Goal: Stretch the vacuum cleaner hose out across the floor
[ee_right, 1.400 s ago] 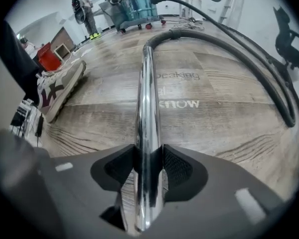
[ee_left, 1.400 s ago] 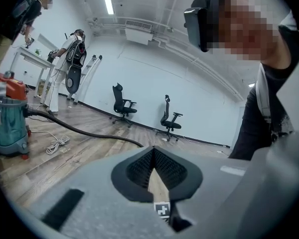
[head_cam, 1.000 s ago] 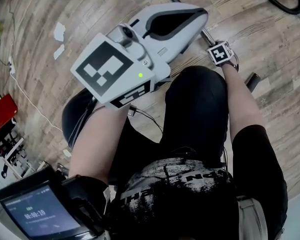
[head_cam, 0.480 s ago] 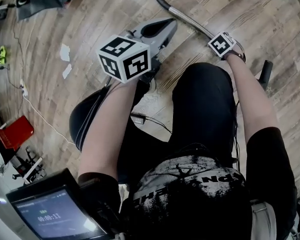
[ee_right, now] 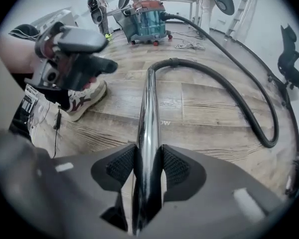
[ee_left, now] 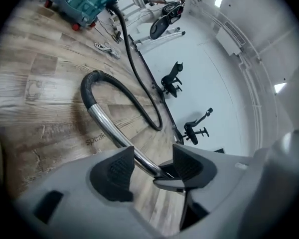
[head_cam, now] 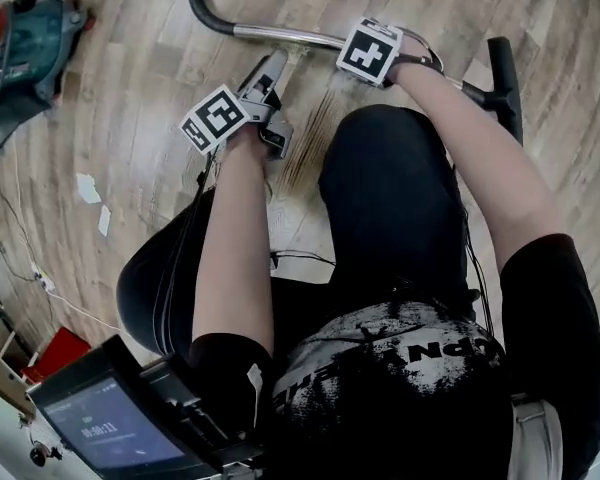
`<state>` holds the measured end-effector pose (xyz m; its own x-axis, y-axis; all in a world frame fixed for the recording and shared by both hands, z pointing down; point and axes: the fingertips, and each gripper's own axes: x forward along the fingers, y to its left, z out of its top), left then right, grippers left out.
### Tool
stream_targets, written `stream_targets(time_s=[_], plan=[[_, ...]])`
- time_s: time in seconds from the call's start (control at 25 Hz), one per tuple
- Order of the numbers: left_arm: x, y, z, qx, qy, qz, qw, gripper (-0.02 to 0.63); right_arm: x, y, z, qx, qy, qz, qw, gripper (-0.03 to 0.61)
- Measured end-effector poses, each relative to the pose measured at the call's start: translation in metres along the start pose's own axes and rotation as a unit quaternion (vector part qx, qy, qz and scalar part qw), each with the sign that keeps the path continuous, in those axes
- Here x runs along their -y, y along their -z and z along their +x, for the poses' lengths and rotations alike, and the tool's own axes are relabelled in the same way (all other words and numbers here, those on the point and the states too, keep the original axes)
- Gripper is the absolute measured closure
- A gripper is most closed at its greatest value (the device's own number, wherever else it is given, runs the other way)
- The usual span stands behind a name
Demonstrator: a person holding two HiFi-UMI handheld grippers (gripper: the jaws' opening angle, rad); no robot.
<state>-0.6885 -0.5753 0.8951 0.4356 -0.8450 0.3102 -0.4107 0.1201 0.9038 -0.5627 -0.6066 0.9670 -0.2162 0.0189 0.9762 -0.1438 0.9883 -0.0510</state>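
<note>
- While my right claw is clenched on the chrome tube, the tube's long axis runs straight up the right gripper view into the black hose. The hose loops right, then back to the vacuum cleaner at top centre.
- My left claw is released and its jaws have just been opening. The tube shows in the gap, pads not pressing it.
- Head view: the tube lies across the top of the frame. My left claw is just below it, nearer the hose end than my right.
- A second ago my left claw was high, filling frame centre. Now it's low by the floor.
- My right claw's cube looks bigger, so probably raised.
</note>
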Motion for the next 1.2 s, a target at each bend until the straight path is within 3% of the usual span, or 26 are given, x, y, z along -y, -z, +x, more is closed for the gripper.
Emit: stream_targets(time_s=[0.16,0.36,0.6,0.76,0.8,0.84,0.92,0.96,1.08,1.2], plan=[[-0.032,0.006,0.025,0.045,-0.023,-0.076,0.9958,0.330,-0.004,-0.003,-0.026,0.001,0.002,-0.007,1.000,0.403],[-0.060,0.019,0.065,0.097,0.010,-0.175,0.9797,0.300,-0.019,0.000,-0.023,-0.002,-0.025,0.003,1.000,0.403],[-0.063,-0.001,0.088,0.151,0.040,-0.184,0.9705,0.310,-0.023,-0.002,-0.037,0.009,0.009,-0.040,0.999,0.405],[-0.038,-0.015,0.090,0.206,0.102,-0.262,0.9373,0.446,-0.019,0.004,-0.047,0.025,0.028,-0.057,0.998,0.431],[-0.034,-0.015,0.091,0.205,0.107,-0.259,0.9377,0.460,-0.015,0.002,-0.052,0.036,0.044,-0.066,0.996,0.509],[-0.031,-0.013,0.092,0.196,0.109,-0.237,0.9454,0.462,-0.009,-0.001,-0.058,0.043,0.066,-0.078,0.994,0.574],[-0.022,-0.011,0.092,0.176,0.115,-0.172,0.9624,0.458,-0.002,-0.003,-0.059,0.052,0.081,-0.079,0.992,0.572],[-0.015,-0.011,0.092,0.170,0.121,-0.149,0.9666,0.453,-0.004,-0.003,-0.057,0.060,0.073,-0.064,0.993,0.572],[0.005,-0.017,0.097,0.157,0.131,-0.114,0.9723,0.453,0.000,0.002,-0.058,0.082,0.058,-0.019,0.995,0.559],[0.011,-0.022,0.096,0.171,0.135,-0.128,0.9674,0.454,-0.009,-0.001,-0.057,0.105,0.017,0.019,0.994,0.471]])
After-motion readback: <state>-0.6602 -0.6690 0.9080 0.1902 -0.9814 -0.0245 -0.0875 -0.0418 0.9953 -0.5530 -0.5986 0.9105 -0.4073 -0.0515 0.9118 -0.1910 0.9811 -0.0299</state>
